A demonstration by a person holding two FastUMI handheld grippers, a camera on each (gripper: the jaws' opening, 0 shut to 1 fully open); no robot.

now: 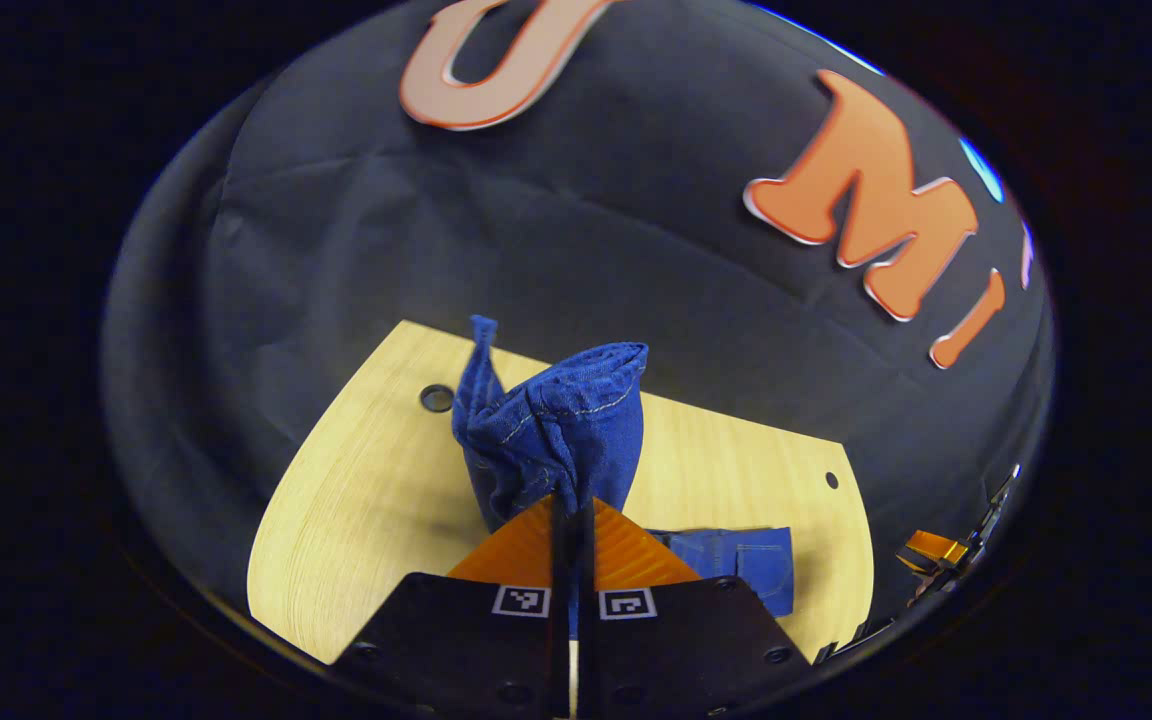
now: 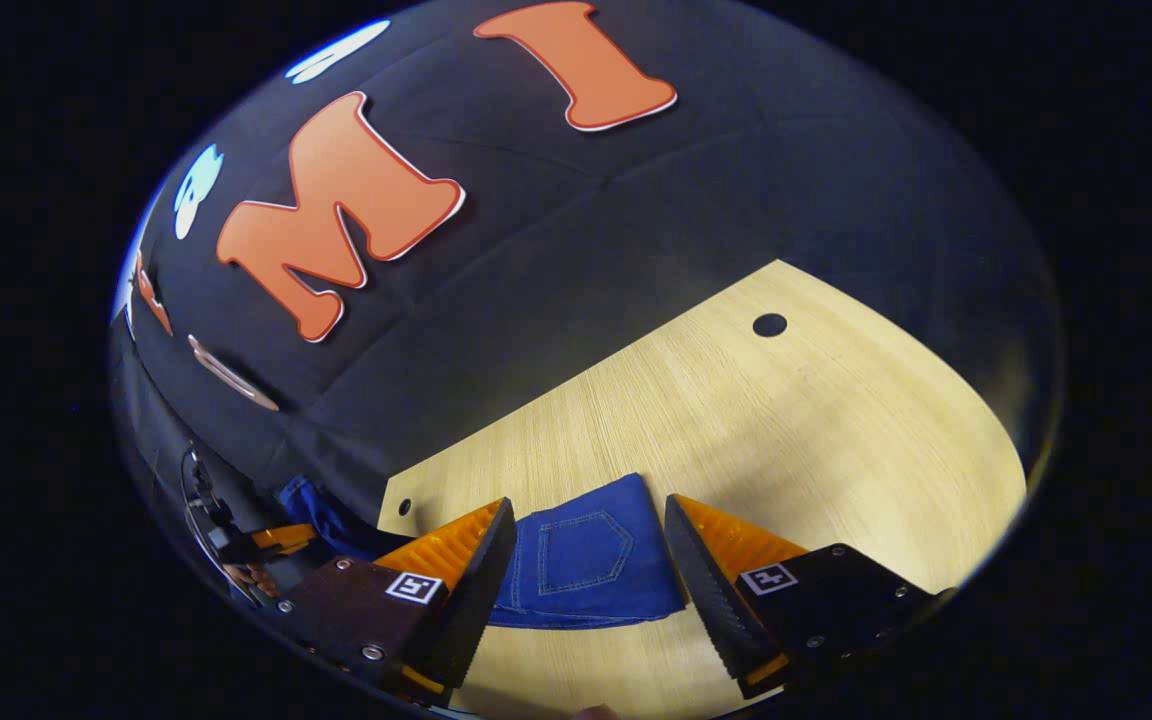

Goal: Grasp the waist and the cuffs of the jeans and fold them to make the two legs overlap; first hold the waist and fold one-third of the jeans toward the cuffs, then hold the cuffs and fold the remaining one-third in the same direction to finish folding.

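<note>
Blue jeans lie partly on the wooden table [image 1: 356, 500]. In the left gripper view my left gripper [image 1: 572, 505] is shut on a bunched, stitched end of the jeans [image 1: 556, 425], which stands lifted above the fingers. A flat part of the jeans [image 1: 736, 565] rests on the table to the right. In the right gripper view my right gripper [image 2: 588, 505] is open just above the seat of the jeans [image 2: 586, 560], the back pocket showing between its fingers, nothing pinched. The left gripper [image 2: 256, 545] appears at the far left there, with denim beside it.
The table [image 2: 786, 420] has a round hole [image 2: 769, 324] toward its far side and another hole [image 1: 436, 398] near the lifted denim. The black cloth wall stands close behind the table's far edge. The other gripper [image 1: 936, 550] shows at the right rim.
</note>
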